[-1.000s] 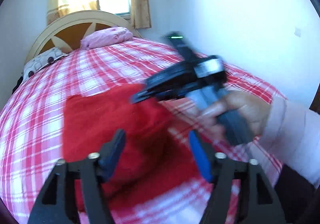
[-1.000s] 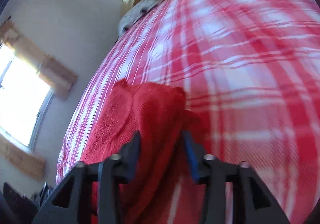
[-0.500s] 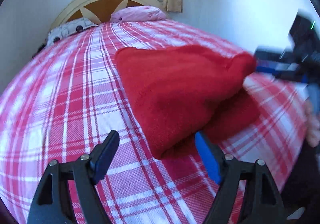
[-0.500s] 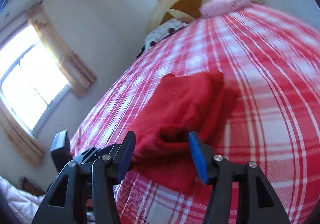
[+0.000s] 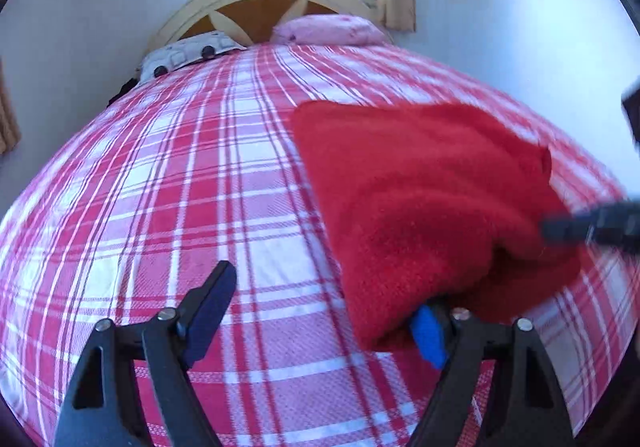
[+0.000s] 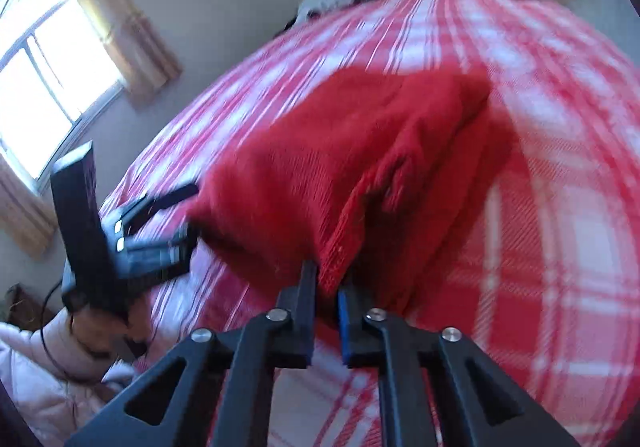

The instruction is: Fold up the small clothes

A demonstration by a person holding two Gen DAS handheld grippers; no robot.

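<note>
A red knitted garment lies folded on the red-and-white checked bedspread. My left gripper is open at the garment's near left corner; its blue finger sits under the cloth edge, the black finger is on the bare bedspread. My right gripper is shut on the garment's near edge and lifts it a little. The garment fills the middle of the right wrist view. The right gripper shows in the left wrist view, and the left gripper shows in the right wrist view.
Two pillows, one patterned and one pink, lie by the wooden headboard. A white wall runs along the right of the bed. Windows with curtains stand at the head and left side.
My right gripper has closed on the garment's edge. My left gripper has slid right, so its blue finger now sits under the garment's corner.
</note>
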